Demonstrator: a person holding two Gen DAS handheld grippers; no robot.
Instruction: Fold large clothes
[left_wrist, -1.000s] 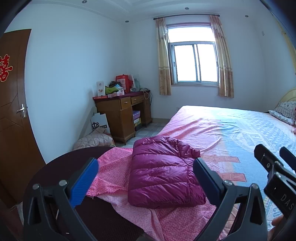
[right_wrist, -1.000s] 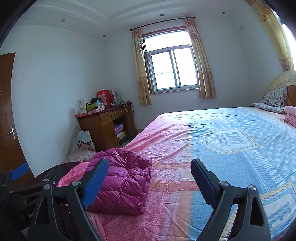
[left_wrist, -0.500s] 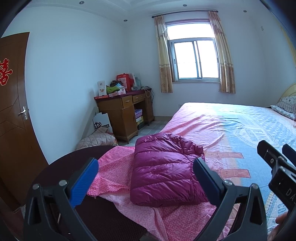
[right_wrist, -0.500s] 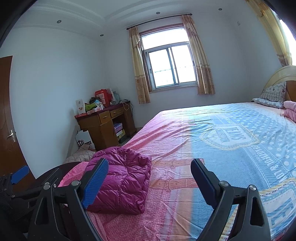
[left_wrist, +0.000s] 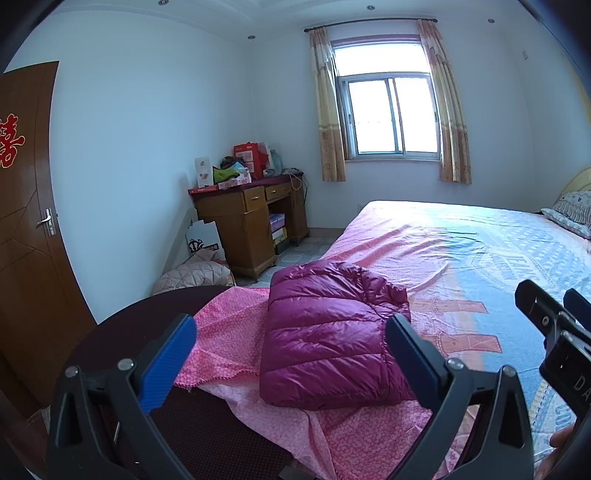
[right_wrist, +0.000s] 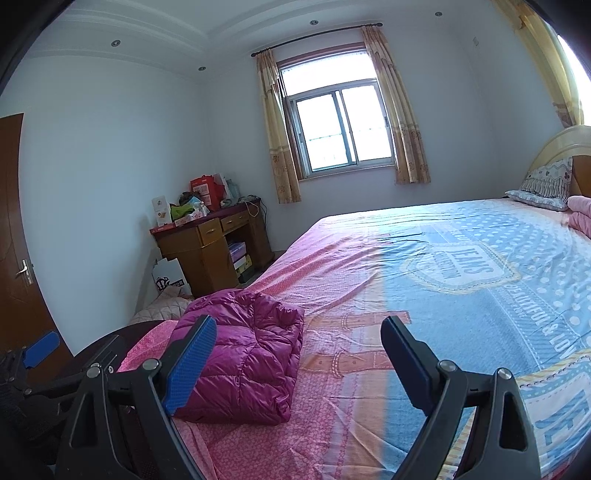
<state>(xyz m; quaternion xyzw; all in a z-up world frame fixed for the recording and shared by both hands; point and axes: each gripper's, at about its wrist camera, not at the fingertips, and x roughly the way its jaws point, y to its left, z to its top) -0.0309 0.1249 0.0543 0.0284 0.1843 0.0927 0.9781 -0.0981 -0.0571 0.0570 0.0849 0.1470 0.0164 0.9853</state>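
Magenta puffer jacket (left_wrist: 328, 336) lies folded on the pink end of the bed (left_wrist: 461, 251), at 12 o'clock from the left gripper (left_wrist: 291, 347) and 10 o'clock from the right gripper (right_wrist: 299, 354); both spread wide, holding nothing.

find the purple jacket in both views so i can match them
Left wrist: jacket sits low centre, folded on the bed corner, framed by the open left claw.
Right wrist: jacket sits lower left, partly behind the right claw's left finger.
Shared landmark: the desk, against the wall beyond the jacket.
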